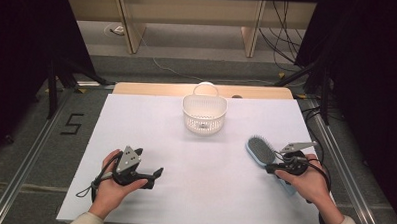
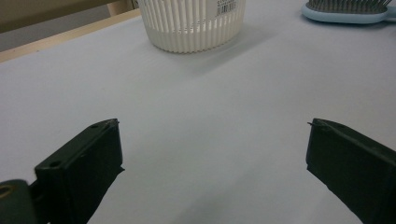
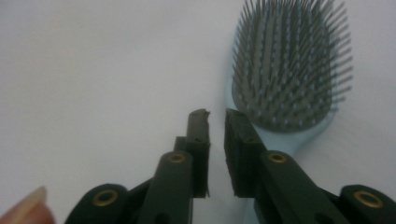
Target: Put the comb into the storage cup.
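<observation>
A light blue hairbrush (image 1: 260, 150) with grey bristles lies bristles-up on the right of the white table (image 1: 151, 125). My right gripper (image 1: 270, 168) sits low over its handle end. In the right gripper view my right gripper (image 3: 215, 116) has its jaws a narrow slit apart with nothing between them, and the hairbrush (image 3: 289, 70) lies just to their right, its neck under the right jaw. My left gripper (image 1: 154, 175) rests at the front left; my left gripper (image 2: 212, 123) stands wide open over bare table. A white slatted basket (image 1: 204, 112) stands at the back middle.
From the left gripper the basket (image 2: 191, 23) is ahead and the hairbrush (image 2: 348, 11) is far right. A wooden strip (image 1: 152, 89) borders the table's far edge. Cables and black stands surround the table on the floor.
</observation>
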Action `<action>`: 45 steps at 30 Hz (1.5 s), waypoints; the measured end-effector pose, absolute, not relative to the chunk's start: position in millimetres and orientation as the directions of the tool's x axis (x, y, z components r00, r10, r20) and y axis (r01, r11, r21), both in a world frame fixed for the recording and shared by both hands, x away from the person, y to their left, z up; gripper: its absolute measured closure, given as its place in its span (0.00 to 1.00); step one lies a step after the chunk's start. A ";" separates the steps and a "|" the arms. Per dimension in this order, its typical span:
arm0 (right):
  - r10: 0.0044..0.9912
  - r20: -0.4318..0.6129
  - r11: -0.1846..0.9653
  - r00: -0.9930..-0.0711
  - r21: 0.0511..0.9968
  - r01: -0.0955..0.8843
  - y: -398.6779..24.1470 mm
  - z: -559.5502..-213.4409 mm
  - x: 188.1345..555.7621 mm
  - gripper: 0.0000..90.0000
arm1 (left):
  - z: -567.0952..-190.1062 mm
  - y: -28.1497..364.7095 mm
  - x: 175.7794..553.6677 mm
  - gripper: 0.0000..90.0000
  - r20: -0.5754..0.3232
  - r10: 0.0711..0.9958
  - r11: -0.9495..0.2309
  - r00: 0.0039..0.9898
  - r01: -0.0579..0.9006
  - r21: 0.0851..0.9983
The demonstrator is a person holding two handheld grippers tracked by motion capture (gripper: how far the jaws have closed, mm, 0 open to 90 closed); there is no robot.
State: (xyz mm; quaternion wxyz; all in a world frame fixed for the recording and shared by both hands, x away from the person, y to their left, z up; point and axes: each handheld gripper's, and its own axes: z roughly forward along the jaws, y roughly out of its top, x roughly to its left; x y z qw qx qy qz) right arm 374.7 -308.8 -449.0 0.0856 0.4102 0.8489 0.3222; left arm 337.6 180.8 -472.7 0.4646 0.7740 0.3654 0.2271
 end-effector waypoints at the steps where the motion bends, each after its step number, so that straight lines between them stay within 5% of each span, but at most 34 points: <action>1: 0.746 0.126 0.440 -0.654 0.645 0.625 -309.4 -448.5 374.1 0.86 | -472.7 180.7 337.4 0.04 0.010 0.778 -0.299 0.629 0.355 0.886; 8: 0.727 0.178 0.152 -0.663 0.901 0.407 -318.7 -434.3 367.0 0.60 | -472.6 181.1 337.4 0.04 0.011 0.780 -0.298 0.626 0.355 0.886; 16: 0.692 0.176 0.034 -0.701 0.961 0.275 -321.4 -428.1 366.2 0.33 | -472.1 181.9 337.5 0.05 0.015 0.778 -0.304 0.628 0.355 0.884; 21: 0.687 0.157 0.048 -0.709 0.964 0.260 -319.6 -426.9 364.6 0.36 | -471.7 182.6 337.5 0.05 0.019 0.782 -0.305 0.623 0.356 0.883; 31: 0.718 0.054 0.126 -0.694 0.970 0.206 -323.2 -420.6 364.7 0.08 | -470.5 184.9 338.7 0.03 0.028 0.791 -0.307 0.611 0.357 0.882; 45: 0.740 0.001 0.209 -0.673 0.950 0.231 -331.4 -417.7 372.4 0.02 | -469.0 186.7 340.7 0.00 0.055 0.797 -0.327 0.602 0.354 0.876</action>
